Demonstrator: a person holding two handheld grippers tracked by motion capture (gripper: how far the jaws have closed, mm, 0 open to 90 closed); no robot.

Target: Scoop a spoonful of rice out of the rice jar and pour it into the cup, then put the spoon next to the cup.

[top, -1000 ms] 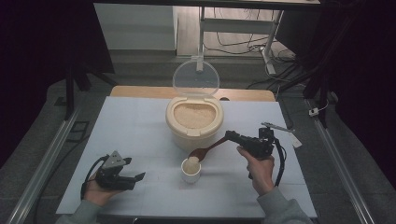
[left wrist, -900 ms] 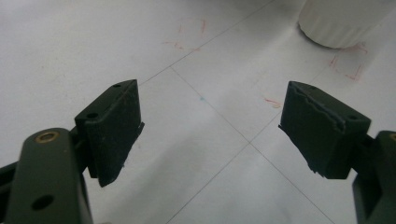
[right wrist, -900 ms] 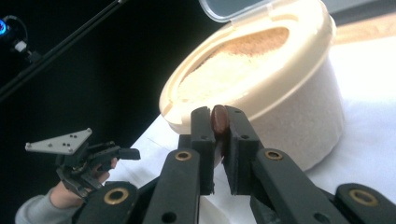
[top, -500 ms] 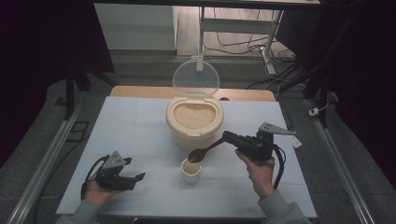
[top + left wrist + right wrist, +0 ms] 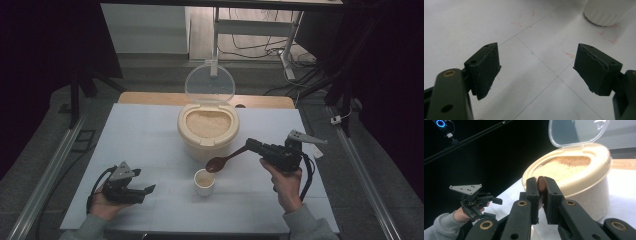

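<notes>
A brown wooden spoon (image 5: 226, 158), clamped by its handle in the right gripper (image 5: 256, 146), slants toward the table's near-left with its bowl just above a small white cup (image 5: 204, 183); the left gripper (image 5: 144, 191), jaws apart and empty, rests near the front-left corner.

A lab-like recording room: dark curtained surroundings, white-covered table (image 5: 150, 150), metal frame rails (image 5: 45, 175), floor cables (image 5: 250, 47).

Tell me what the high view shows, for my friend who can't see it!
The right gripper holds a brown spoon just above a small white cup, by an open tub of grains. The left gripper rests open on the white table.
</notes>
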